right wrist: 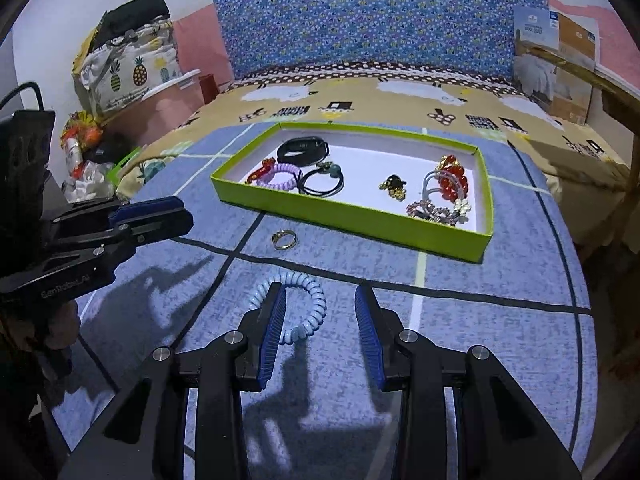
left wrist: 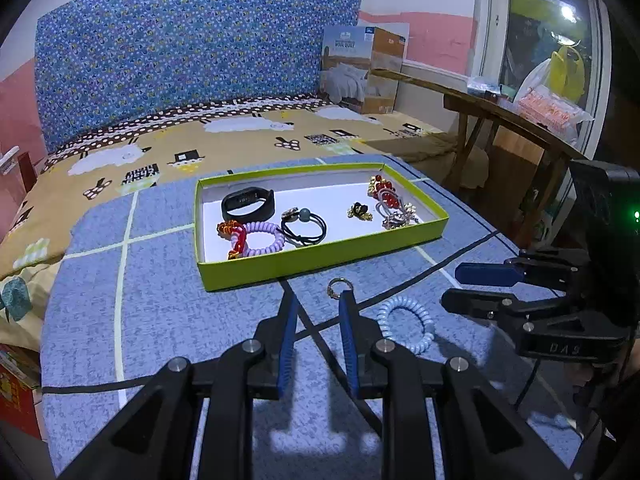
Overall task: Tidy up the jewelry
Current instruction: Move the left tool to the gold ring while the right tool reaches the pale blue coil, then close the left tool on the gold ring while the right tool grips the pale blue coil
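On the blue checked cloth, in front of the green tray point(right wrist: 352, 216) that already holds a black band, hair ties and beaded pieces, the small ring point(right wrist: 284, 239) lies to the left, with the left gripper point(left wrist: 318, 300) hovering over it, jaws part-open and empty. It looks light, hard and liable to skid, so pinching across its band seems wise. Just right of it lies the pale blue coil hair tie point(right wrist: 294, 308), soft and springy; the right gripper point(right wrist: 320, 294), wider and empty, straddles one side and could squeeze anywhere on the loop.
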A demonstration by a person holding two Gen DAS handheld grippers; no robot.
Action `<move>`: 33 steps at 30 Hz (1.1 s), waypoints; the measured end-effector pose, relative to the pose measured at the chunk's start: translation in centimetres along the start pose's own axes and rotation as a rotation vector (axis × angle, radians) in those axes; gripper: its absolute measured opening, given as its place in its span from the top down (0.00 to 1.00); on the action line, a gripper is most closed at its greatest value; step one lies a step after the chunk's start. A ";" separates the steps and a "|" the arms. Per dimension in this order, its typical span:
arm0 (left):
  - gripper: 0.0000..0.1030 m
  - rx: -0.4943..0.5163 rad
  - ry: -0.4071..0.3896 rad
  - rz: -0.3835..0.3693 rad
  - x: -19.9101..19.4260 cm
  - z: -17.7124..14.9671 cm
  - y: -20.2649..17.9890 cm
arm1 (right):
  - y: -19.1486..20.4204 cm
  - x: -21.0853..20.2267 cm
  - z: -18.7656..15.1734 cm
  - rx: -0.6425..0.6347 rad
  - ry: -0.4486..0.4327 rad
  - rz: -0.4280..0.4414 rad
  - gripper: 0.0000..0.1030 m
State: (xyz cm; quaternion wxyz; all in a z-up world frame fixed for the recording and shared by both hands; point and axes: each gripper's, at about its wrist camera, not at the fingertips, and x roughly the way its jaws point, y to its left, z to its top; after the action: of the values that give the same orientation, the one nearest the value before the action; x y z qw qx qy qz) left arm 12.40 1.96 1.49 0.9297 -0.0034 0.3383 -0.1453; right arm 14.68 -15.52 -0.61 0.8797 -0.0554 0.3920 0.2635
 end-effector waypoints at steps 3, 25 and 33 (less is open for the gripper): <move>0.78 0.004 0.016 -0.010 0.7 0.1 0.2 | 0.1 0.9 0.0 -0.003 0.021 0.001 0.69; 0.77 0.022 0.132 -0.038 5.9 0.8 0.0 | 0.6 3.6 -0.6 -0.051 0.097 -0.021 0.92; 0.77 0.010 0.163 -0.042 7.2 1.1 -0.1 | 0.3 3.4 -0.5 -0.050 0.094 -0.027 0.92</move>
State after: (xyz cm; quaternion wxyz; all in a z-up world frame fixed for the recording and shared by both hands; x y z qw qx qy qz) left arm 18.31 -0.21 -2.16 0.8960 0.0062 0.4118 -0.1663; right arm 16.06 -13.98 -3.41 0.8620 -0.0950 0.4256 0.2583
